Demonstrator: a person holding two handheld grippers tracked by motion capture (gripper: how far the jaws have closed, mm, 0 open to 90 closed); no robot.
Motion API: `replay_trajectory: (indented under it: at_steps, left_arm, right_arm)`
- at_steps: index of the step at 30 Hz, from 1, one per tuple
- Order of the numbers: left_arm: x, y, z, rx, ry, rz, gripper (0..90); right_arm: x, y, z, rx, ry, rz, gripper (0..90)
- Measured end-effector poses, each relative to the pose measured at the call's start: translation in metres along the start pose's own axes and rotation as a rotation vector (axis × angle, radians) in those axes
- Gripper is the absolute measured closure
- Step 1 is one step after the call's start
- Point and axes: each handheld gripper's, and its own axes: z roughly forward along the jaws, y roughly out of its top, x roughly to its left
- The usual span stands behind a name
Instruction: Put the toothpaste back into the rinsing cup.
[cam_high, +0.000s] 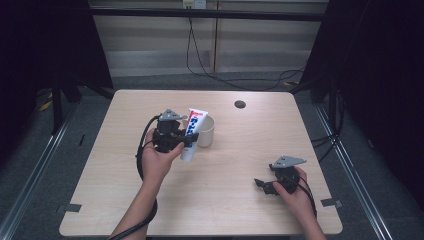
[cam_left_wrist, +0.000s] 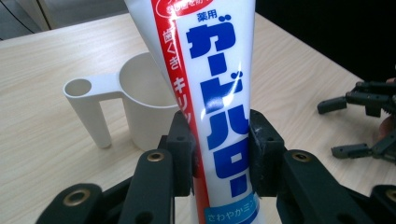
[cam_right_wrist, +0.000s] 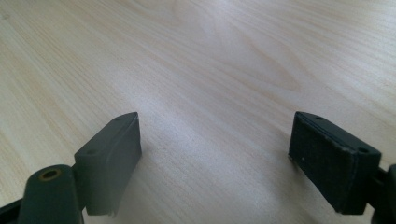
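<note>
Left gripper (cam_left_wrist: 219, 154) is clamping the toothpaste tube (cam_left_wrist: 212, 93) upright beside the white cup (cam_left_wrist: 140, 102). I'm keeping it vertical and centering over the rim (right gripper (cam_high: 265, 184) is idling apart on the counter (cam_high: 240, 210)).

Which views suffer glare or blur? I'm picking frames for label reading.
Left gripper view: white glare streaks cross the glossy white tube with blue and red lettering, though the print reads sharp. Right gripper view: the near black pads look soft. High view: the surroundings beyond the pale wooden table fall into darkness.
</note>
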Motion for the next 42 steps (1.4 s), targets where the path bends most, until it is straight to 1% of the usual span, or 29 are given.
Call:
replay_trajectory:
  at_steps: [1,2,3,4,6,8,9,10,11,12,15,16,18,21,23,27,28,30,34,38,40,42]
  left_arm:
    - [0.0,0.0,0.0,-0.013,-0.002,0.0,67.2]
    - [0.0,0.001,-0.001,-0.02,0.003,0.0,67.3]
    - [0.0,0.001,-0.001,-0.043,0.013,-0.003,67.5]
    - [-0.001,0.002,-0.001,-0.054,0.018,-0.008,67.6]
    - [0.0,0.002,-0.001,-0.075,0.024,-0.013,67.6]
    - [0.0,0.003,-0.001,-0.077,0.025,-0.011,67.6]
    - [0.0,0.005,0.001,-0.083,0.036,0.011,67.5]
    - [0.0,0.005,0.001,-0.083,0.036,0.011,67.5]
    - [0.0,0.007,0.002,-0.085,0.042,0.021,67.5]
    - [0.001,0.007,0.003,-0.087,0.035,0.017,67.5]
    - [0.001,0.009,0.004,-0.098,0.035,0.017,67.5]
    - [0.001,0.011,0.005,-0.104,0.045,0.027,67.5]
    - [0.001,0.011,0.006,-0.106,0.044,0.03,67.5]
    - [0.002,0.014,0.008,-0.124,0.047,0.041,67.5]
    - [0.003,0.016,0.009,-0.133,0.05,0.037,67.5]
    - [0.003,0.02,0.01,-0.155,0.065,0.044,67.5]
    - [0.004,0.02,0.01,-0.154,0.057,0.038,67.5]
    - [0.005,0.022,0.012,-0.158,0.065,0.044,67.6]
    - [0.005,0.023,0.015,-0.164,0.073,0.044,67.6]
    - [0.008,0.025,0.023,-0.166,0.082,0.043,67.6]
    - [0.009,0.026,0.025,-0.173,0.076,0.033,67.6]
    - [0.01,0.026,0.026,-0.173,0.074,0.036,67.6]
  right_arm:
    - [0.0,0.0,0.0,-0.001,0.001,-0.001,16.6]
    - [0.0,0.0,0.0,0.0,0.0,-0.001,16.6]
    - [0.0,0.0,0.0,0.0,0.001,-0.001,16.6]
    - [0.0,0.0,0.0,0.0,0.001,-0.001,16.6]
    - [0.0,0.0,0.0,0.0,0.0,-0.001,16.6]
    - [0.0,0.0,0.0,0.0,0.0,0.0,16.6]
    - [0.0,0.0,0.0,0.0,0.001,-0.001,16.6]
    - [0.0,0.0,0.0,0.0,0.0,0.0,16.6]
    - [0.0,0.0,0.0,-0.001,0.0,-0.002,16.6]
    - [0.0,0.0,0.0,0.0,0.0,-0.002,16.6]
    - [0.0,0.0,0.0,0.0,0.0,-0.001,16.6]
    - [0.0,0.0,0.0,0.0,0.0,-0.001,16.6]
    - [0.0,0.0,0.0,-0.001,0.0,-0.002,16.6]
    - [0.0,0.0,0.0,0.0,0.0,-0.001,16.6]
    - [0.0,0.0,0.0,-0.001,0.0,-0.002,16.7]
    - [0.0,0.0,0.0,0.0,0.0,-0.001,16.6]
    - [0.0,0.0,0.0,-0.001,0.0,-0.002,16.7]
    - [0.0,0.0,0.0,0.0,0.0,-0.001,16.7]
    - [0.0,0.0,0.0,0.0,-0.001,-0.002,16.7]
    - [0.0,0.0,0.0,0.0,-0.001,-0.002,16.7]
    - [0.0,0.0,0.0,0.0,-0.001,-0.001,16.7]
    - [0.0,0.0,0.0,0.0,-0.001,-0.002,16.7]
